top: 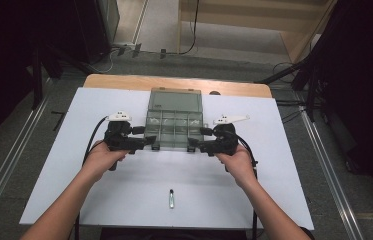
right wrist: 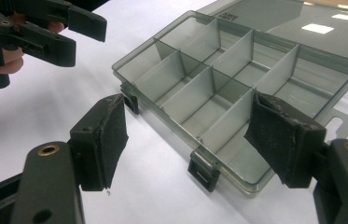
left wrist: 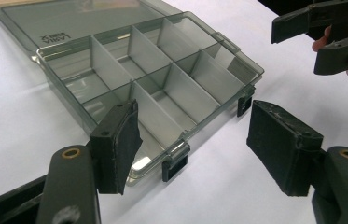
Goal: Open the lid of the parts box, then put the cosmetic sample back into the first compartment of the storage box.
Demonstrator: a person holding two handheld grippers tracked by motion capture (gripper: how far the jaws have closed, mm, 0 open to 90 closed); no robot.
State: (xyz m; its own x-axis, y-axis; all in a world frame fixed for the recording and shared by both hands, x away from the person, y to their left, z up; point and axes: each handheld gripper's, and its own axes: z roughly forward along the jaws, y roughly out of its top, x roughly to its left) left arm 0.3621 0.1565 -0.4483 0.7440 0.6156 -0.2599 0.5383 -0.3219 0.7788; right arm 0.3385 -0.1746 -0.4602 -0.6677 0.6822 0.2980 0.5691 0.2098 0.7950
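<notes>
Nearest to you on the white table [top: 124, 200], at about 6 o'clock, lies a small dark pen-like object [top: 171, 198], alone and well apart from everything else.

Farther out, your two hands hold the grippers at the near edge of a smoky clear plastic organiser box [top: 174, 131] that sits at the table's middle. Your left gripper [top: 150, 141] is at the box's 7 o'clock corner and your right gripper [top: 194, 145] at its 5 o'clock corner. Both sets of jaws stand wide apart and grip nothing.

In the left gripper view, your left gripper [left wrist: 195, 144] straddles the box's near corner, with one black latch [left wrist: 175, 164] between the pads; the box [left wrist: 153, 88] touches neither pad clearly. In the right gripper view, your right gripper [right wrist: 185, 140] frames the other front corner and another latch [right wrist: 204, 173].

The box is open. Its tray is split by grey dividers into two rows of four compartments, and every one you can see into holds nothing.

Beyond the tray, at 12 o'clock, the hinged lid [top: 175, 99] lies folded back flat on the table.
</notes>
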